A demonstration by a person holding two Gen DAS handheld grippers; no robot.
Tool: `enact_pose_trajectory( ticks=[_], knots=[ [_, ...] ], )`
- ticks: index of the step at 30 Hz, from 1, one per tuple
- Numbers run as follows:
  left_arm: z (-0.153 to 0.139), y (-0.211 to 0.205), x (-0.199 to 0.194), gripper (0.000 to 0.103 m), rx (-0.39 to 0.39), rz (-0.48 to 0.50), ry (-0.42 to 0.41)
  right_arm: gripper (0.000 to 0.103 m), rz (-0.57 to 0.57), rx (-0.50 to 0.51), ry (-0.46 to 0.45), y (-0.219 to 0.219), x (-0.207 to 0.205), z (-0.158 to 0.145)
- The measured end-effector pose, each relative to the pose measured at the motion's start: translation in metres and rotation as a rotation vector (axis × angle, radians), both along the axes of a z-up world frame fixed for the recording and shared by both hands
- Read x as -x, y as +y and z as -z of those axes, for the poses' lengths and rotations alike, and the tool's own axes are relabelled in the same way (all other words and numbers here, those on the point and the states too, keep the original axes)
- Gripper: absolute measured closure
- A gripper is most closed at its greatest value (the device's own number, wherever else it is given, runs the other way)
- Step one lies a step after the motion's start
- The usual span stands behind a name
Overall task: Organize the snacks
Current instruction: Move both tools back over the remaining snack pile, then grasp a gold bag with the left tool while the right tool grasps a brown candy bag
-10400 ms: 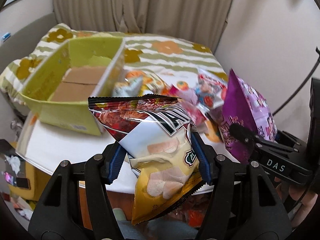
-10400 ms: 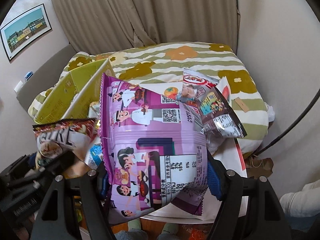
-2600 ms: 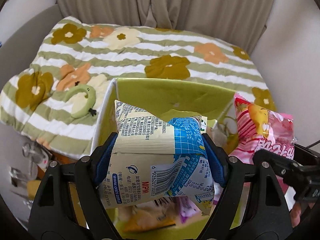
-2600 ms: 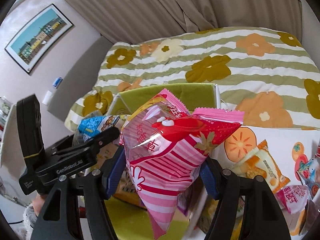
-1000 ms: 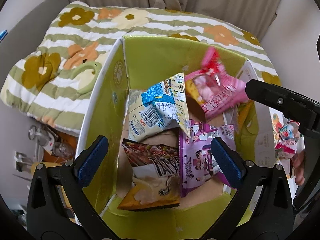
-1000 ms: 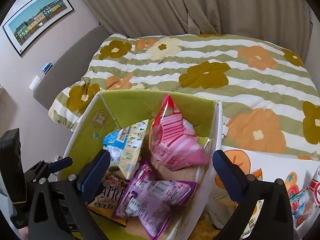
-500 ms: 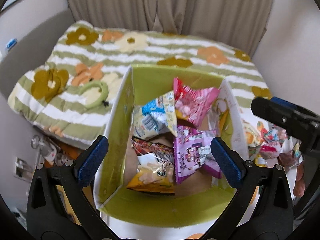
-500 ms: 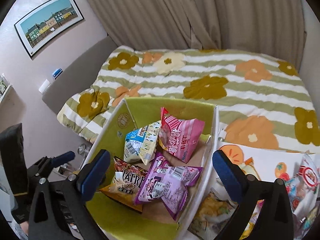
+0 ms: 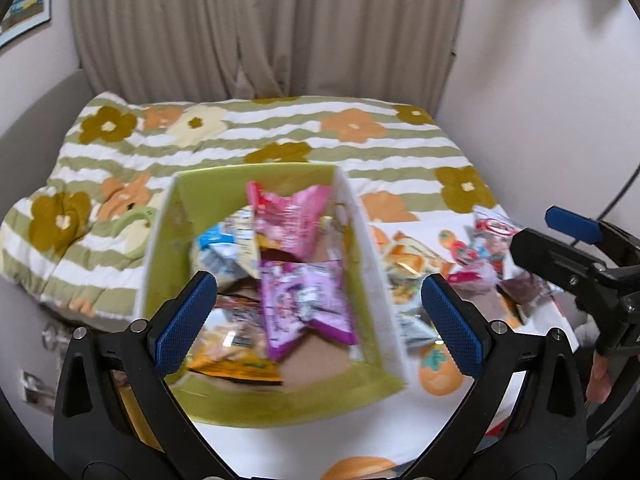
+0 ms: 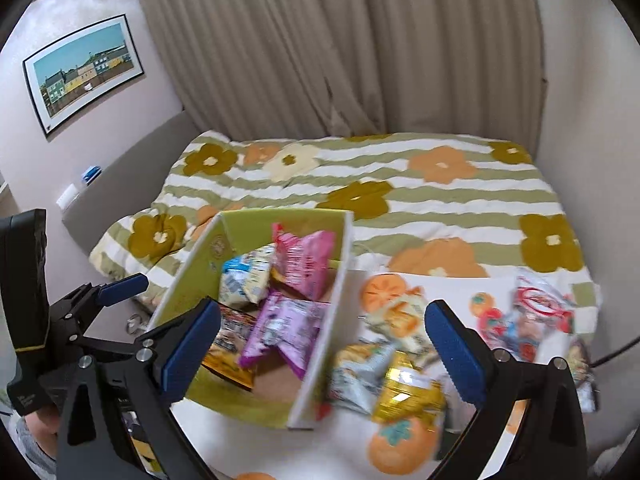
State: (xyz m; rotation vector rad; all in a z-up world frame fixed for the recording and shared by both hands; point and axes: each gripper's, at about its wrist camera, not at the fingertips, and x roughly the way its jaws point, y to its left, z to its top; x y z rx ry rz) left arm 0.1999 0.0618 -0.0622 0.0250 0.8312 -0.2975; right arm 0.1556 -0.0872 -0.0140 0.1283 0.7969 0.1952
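A green open box (image 9: pixel 280 400) (image 10: pixel 208 256) stands on a white table. Inside lie a pink bag (image 9: pixel 292 220) (image 10: pixel 304 264), a purple bag (image 9: pixel 304 300) (image 10: pixel 280 328), a blue-and-cream bag (image 9: pixel 224 248) (image 10: pixel 244 280) and a dark chip bag (image 9: pixel 236 344) (image 10: pixel 230 340). My left gripper (image 9: pixel 320 320) is open and empty above the box's near edge. My right gripper (image 10: pixel 324 348) is open and empty, above the box's right wall. Several loose snack bags (image 10: pixel 384 372) (image 9: pixel 408 268) lie right of the box.
The white cloth with orange fruit prints (image 10: pixel 396 444) (image 9: pixel 440 376) covers the table. More small packets (image 10: pixel 532 316) (image 9: pixel 488 240) lie at the far right. A flowered striped bed (image 10: pixel 400 184) is behind, then curtains (image 9: pixel 260 32). The left gripper also shows in the right wrist view (image 10: pixel 80 320).
Both grippers have drawn back and up from the box, still open and empty. The view has shifted right, showing more of the loose snacks on the table.
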Motion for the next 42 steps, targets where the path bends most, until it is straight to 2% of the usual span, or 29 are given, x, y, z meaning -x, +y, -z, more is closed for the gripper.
enact_pose_trajectory(
  ticks=[6, 10, 18, 26, 35, 42],
  knots=[
    [0.002, -0.049, 0.019, 0.002, 0.027, 0.013, 0.005, 0.001, 0.043, 0.024, -0.017, -0.060, 0.026, -0.007],
    [0.015, -0.087, 0.030, 0.002, 0.059, -0.008, 0.056, 0.001, 0.054, 0.016, 0.004, -0.100, 0.040, -0.002],
    [0.051, -0.149, 0.046, 0.001, 0.020, -0.060, 0.098, 0.001, 0.035, 0.013, 0.057, -0.176, 0.062, 0.020],
    [0.095, -0.189, 0.044, 0.001, -0.054, -0.082, 0.112, 0.001, -0.017, 0.024, 0.115, -0.217, 0.062, 0.061],
    [0.149, -0.211, 0.020, 0.001, -0.191, -0.029, 0.100, 0.001, 0.054, 0.084, 0.119, -0.244, 0.053, 0.106],
    [0.182, -0.224, 0.009, 0.001, -0.305, 0.035, 0.080, 0.001, 0.098, 0.075, 0.147, -0.259, 0.044, 0.131]
  ],
)
